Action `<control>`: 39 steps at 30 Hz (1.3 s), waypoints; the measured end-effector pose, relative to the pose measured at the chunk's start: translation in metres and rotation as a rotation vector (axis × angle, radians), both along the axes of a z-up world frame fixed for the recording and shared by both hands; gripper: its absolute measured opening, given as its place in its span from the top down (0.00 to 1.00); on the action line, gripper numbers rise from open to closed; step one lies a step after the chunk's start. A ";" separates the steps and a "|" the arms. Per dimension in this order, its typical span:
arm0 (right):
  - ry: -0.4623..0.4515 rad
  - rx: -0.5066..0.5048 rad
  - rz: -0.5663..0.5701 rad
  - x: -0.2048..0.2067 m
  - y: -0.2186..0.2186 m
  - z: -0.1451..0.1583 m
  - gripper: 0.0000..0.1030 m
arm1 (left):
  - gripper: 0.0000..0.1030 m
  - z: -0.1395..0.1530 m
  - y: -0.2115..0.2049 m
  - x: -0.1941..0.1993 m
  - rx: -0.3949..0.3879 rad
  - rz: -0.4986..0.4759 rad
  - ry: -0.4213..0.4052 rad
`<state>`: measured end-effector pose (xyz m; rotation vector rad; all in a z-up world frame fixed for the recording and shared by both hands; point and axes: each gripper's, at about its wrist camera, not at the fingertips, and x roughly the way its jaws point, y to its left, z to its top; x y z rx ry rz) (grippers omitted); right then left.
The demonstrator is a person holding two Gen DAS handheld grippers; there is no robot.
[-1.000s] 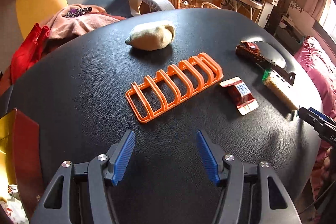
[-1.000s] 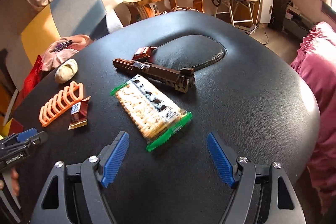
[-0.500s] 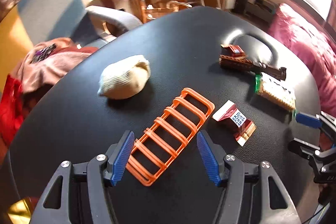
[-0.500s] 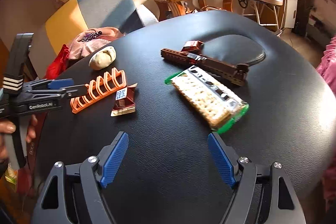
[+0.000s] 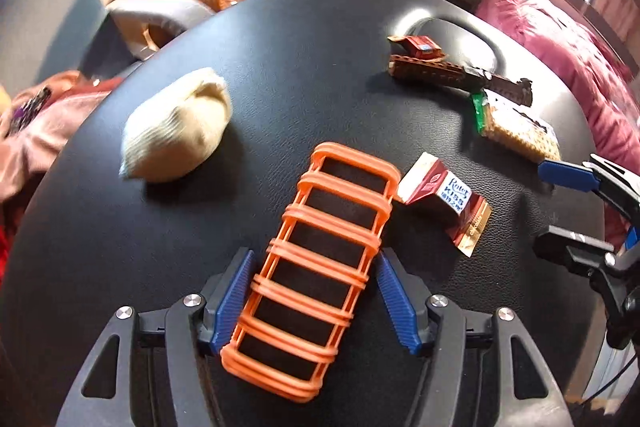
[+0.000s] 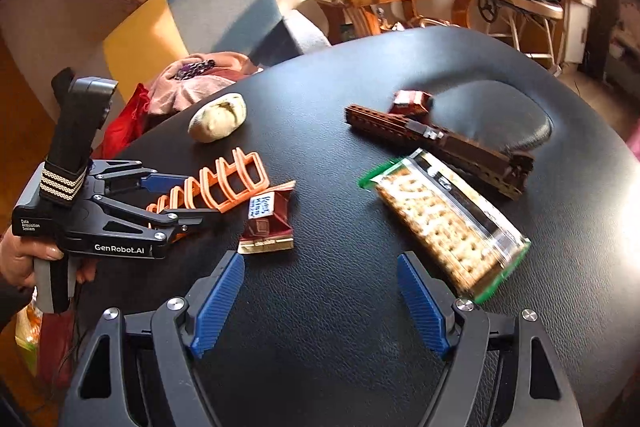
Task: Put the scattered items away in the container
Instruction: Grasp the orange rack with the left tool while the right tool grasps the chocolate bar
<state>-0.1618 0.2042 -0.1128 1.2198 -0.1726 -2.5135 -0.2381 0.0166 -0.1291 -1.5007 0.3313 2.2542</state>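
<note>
An orange plastic rack (image 5: 340, 163) (image 6: 240, 179) lies on the black padded table (image 5: 280, 47). My left gripper (image 5: 314, 259) (image 6: 192, 199) is open and straddles the rack's near end, its blue pads close beside the rack's two long sides. My right gripper (image 6: 319, 261) (image 5: 560, 211) is open over bare table with nothing between its fingers. A red chocolate packet (image 6: 268, 219) (image 5: 448, 203) lies just beyond its left finger, a green-ended cracker pack (image 6: 444, 219) (image 5: 516, 131) beyond its right. Farther back are a cream rolled sock (image 5: 180, 135) (image 6: 218, 119) and a brown brick model (image 6: 440, 147) (image 5: 452, 77).
A small red-brown packet (image 6: 410, 101) sits behind the brick model, by a raised headrest pad (image 6: 492, 115). A pile of clothes (image 6: 192, 83) lies off the table's left edge by a grey and yellow chair (image 6: 216, 15). Pink bedding (image 5: 560, 39) is at the right. A hand (image 6: 16, 259) holds the left gripper.
My left gripper has moved forward and rolled, so the orange rack now lies lengthwise between its fingers. The right view has swung left; the cracker pack now sits to the right of that gripper.
</note>
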 end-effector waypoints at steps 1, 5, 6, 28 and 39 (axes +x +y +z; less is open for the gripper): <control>0.012 0.011 0.020 0.001 -0.003 0.001 0.23 | 0.40 0.001 -0.004 0.005 0.001 0.042 -0.007; 0.053 0.056 0.091 -0.001 -0.016 0.003 0.27 | 0.44 0.003 -0.018 0.037 0.028 0.169 -0.025; 0.058 0.064 0.103 -0.004 -0.019 0.003 0.29 | 0.44 0.004 -0.022 0.046 0.036 0.201 -0.027; -0.004 0.218 0.216 0.018 -0.064 -0.012 0.74 | 0.50 0.006 -0.049 0.156 0.129 0.378 0.023; -0.021 0.172 0.200 0.080 -0.057 -0.011 0.73 | 0.38 0.038 -0.046 0.155 0.137 0.330 0.106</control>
